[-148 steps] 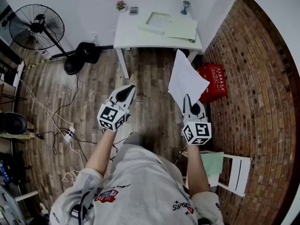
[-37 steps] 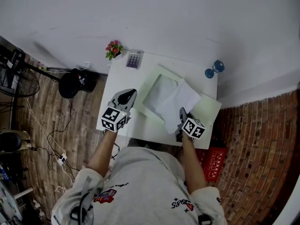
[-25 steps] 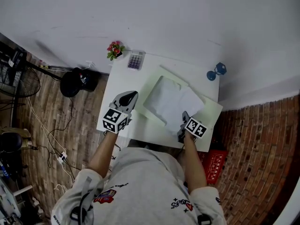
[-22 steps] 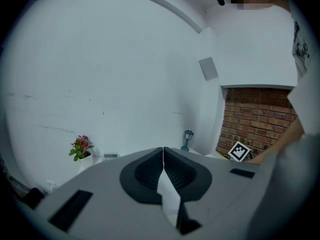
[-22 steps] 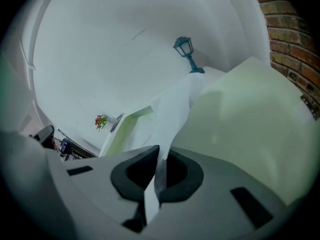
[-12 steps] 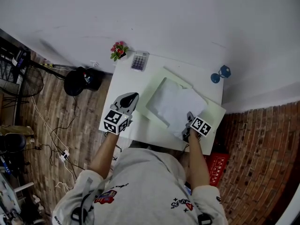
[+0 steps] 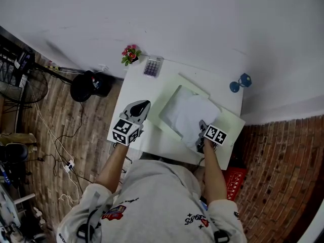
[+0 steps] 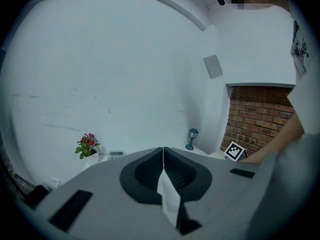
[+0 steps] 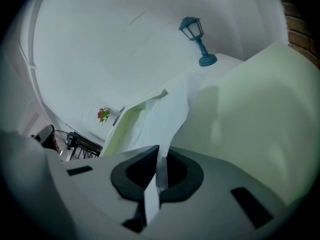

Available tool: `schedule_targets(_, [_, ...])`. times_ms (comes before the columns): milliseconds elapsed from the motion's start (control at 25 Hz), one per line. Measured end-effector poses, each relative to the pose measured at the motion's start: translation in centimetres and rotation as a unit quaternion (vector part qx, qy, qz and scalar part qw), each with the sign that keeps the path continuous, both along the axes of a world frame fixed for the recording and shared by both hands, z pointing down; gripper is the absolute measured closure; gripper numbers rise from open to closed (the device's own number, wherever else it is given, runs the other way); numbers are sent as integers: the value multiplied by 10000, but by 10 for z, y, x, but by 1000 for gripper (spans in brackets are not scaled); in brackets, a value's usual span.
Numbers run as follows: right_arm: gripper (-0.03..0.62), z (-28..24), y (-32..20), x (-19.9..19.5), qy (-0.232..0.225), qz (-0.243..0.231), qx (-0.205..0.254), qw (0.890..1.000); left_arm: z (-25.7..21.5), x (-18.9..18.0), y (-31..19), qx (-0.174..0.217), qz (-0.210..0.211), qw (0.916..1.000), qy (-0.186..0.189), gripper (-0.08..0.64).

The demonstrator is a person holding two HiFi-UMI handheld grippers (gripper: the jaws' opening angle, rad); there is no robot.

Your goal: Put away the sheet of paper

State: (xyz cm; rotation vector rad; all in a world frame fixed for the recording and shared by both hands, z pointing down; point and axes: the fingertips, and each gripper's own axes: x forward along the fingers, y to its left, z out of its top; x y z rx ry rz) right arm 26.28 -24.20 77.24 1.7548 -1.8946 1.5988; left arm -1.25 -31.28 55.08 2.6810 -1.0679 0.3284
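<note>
The white sheet of paper (image 7: 188, 113) lies slanted over the open pale green box (image 7: 163, 99) on the white table (image 7: 136, 82). Its near edge is still lifted. My right gripper (image 7: 201, 127) is shut on that near edge, just above the box's green lid (image 7: 231, 124). In the right gripper view the paper (image 9: 167, 111) runs from the closed jaws (image 9: 159, 158) down into the box (image 9: 122, 126). My left gripper (image 7: 143, 106) hovers over the table's left part, left of the box, shut with nothing in it (image 8: 163, 151).
A potted flower (image 7: 130, 53) and a calculator (image 7: 152, 67) stand at the table's far left. A small blue lamp (image 7: 242, 81) stands at the far right by the wall. A red crate (image 7: 234, 178) sits on the floor to the right, and a fan's base (image 7: 90, 85) to the left.
My right gripper has sunk a little with the paper, and the sheet has settled flatter into the box. The left gripper has stayed where it was.
</note>
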Motion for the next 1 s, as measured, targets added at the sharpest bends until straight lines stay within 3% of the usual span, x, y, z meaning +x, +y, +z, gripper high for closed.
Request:
schedule_targets(360, [592, -2, -19, -17, -603, 300, 39, 9977, 1, 1, -5, -34, 9, 10000, -16, 537])
schedule_targets(720, [592, 2, -28, -14, -121, -139, 79, 9998, 5, -6, -5, -86, -32, 9999, -46, 537])
schedule_targets(1000, [584, 10, -23, 10, -36, 153, -1, 9999, 8, -12, -9, -117, -74, 9999, -58, 537])
